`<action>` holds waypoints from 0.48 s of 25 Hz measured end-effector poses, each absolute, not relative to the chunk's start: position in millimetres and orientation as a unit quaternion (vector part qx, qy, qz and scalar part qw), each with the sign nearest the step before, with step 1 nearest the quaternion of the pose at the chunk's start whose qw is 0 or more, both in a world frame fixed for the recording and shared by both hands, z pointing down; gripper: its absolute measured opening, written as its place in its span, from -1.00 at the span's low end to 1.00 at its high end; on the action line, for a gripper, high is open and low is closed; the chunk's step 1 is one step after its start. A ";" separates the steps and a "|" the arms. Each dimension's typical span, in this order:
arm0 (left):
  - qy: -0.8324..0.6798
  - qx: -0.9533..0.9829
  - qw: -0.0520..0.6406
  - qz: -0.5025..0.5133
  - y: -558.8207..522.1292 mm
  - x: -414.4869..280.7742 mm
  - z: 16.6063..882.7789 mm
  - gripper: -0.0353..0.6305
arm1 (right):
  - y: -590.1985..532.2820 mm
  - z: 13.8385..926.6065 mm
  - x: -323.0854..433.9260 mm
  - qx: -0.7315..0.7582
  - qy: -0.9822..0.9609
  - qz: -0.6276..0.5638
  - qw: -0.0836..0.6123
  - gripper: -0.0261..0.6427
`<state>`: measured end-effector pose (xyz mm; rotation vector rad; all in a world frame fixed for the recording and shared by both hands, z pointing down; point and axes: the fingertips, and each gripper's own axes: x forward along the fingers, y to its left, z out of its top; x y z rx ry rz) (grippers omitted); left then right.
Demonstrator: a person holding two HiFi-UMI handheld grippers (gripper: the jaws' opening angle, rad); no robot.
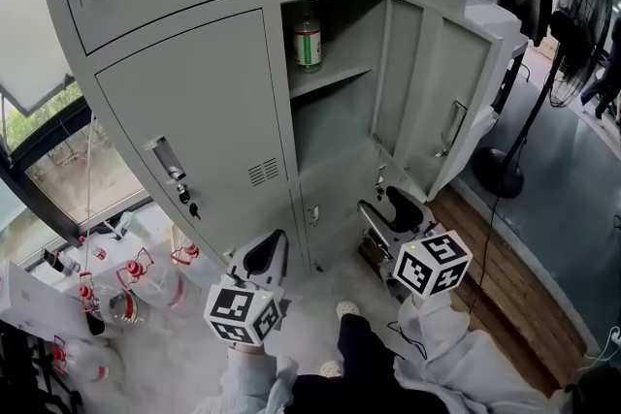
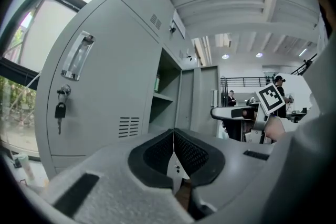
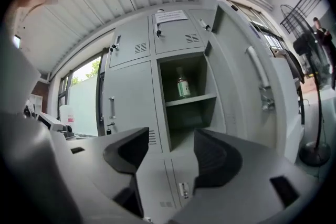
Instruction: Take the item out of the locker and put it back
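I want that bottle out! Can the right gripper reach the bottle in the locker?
Probably yes. The locker door hangs open, the bottle stands upright on the shelf, and the right gripper faces it with its jaws apart and empty. Nothing shows in between.

Lighting: bright, even daylight from the window (image 1: 39, 126) at left; ceiling lamps (image 2: 226, 56) show as small glare spots.
Shadow: locker compartment (image 1: 335, 34) interior dim, lower half darkest.
Distortion: heavy fisheye bowing, black vignetted corners — both gripper views.
Focus: nearest foreground soft; head view sharp.
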<state>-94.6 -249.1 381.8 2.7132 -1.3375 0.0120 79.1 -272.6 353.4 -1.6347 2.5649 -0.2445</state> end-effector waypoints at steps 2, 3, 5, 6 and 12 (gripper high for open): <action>-0.456 0.889 0.045 -0.003 -269.8 -95.7 368.9 -0.87 | -307.6 334.0 73.5 -0.530 0.845 -0.058 0.046 -0.16; -0.462 0.886 0.041 -0.005 -279.7 -95.7 363.0 -0.87 | -325.2 323.9 70.7 -0.526 0.847 -0.050 0.049 -0.16; -0.471 0.881 0.034 -0.008 -299.1 -94.1 350.9 -0.87 | -361.9 302.1 65.3 -0.519 0.853 -0.036 0.054 -0.16; -0.475 0.879 0.031 -0.009 -308.3 -92.9 345.0 -0.87 | -380.2 290.8 62.8 -0.515 0.855 -0.029 0.056 -0.16; -0.506 0.862 0.005 -0.018 -357.6 -93.0 308.3 -0.87 | -479.9 235.9 49.7 -0.500 0.864 0.008 0.052 -0.10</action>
